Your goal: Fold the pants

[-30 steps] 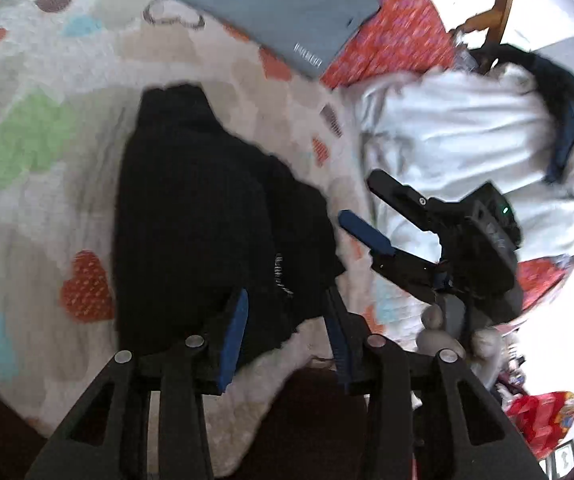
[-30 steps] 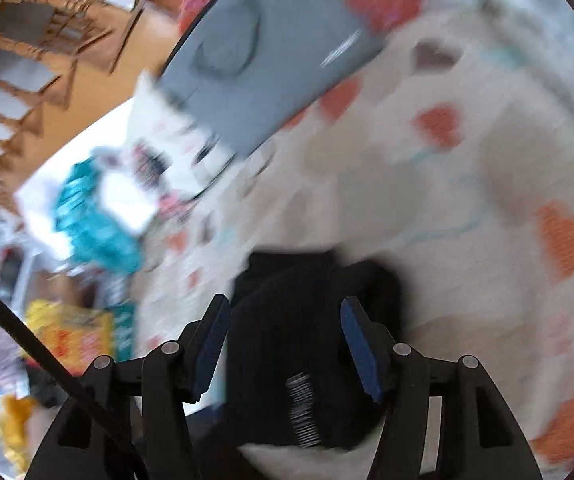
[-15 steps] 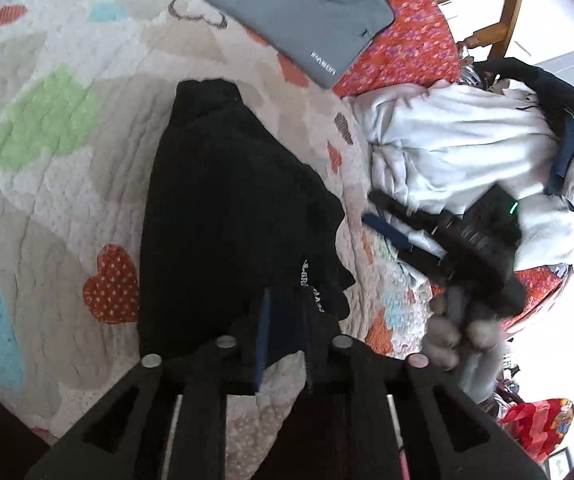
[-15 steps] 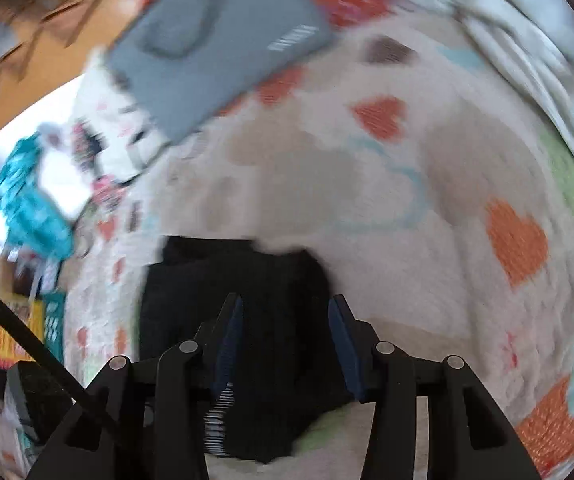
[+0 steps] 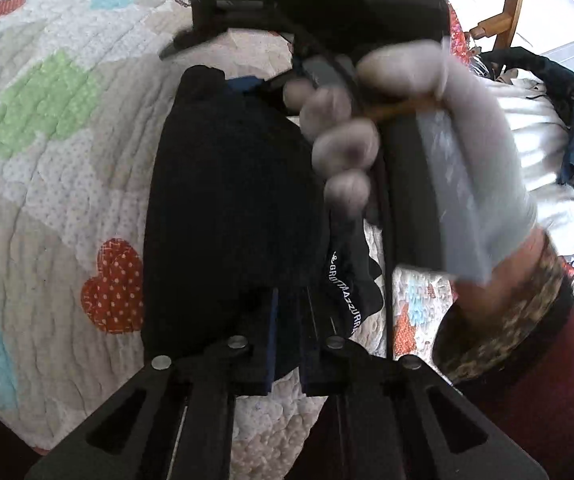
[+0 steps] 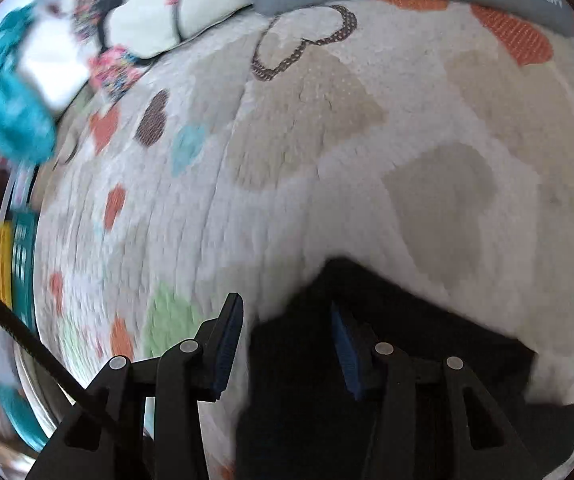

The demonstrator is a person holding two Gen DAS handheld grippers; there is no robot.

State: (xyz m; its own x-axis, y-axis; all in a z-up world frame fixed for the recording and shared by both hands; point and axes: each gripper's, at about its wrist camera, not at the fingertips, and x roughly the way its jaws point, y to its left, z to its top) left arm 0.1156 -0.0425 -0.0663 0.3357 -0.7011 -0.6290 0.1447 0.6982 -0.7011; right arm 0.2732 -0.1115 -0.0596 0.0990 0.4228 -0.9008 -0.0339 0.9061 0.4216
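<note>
Now that the left tongs (image 5: 287, 344) have clamped shut on the near waistband of the black pants (image 5: 227, 208) lying on the quilt (image 5: 47, 160), a fold can start — right tongs (image 6: 283, 344) have swung across to the far end, jaws opening, straddling its edge, pitched steeply down.

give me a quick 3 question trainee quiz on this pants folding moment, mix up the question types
1. True or false: the left claw is shut on the black pants.
2. Multiple choice: the pants lie on A) a bare wooden floor B) a quilt with hearts C) a glass table.
3. Fill in: the right claw has its jaws apart and opening over the far ____ of the pants.

Key: 1 true; 2 B; 3 edge
</note>
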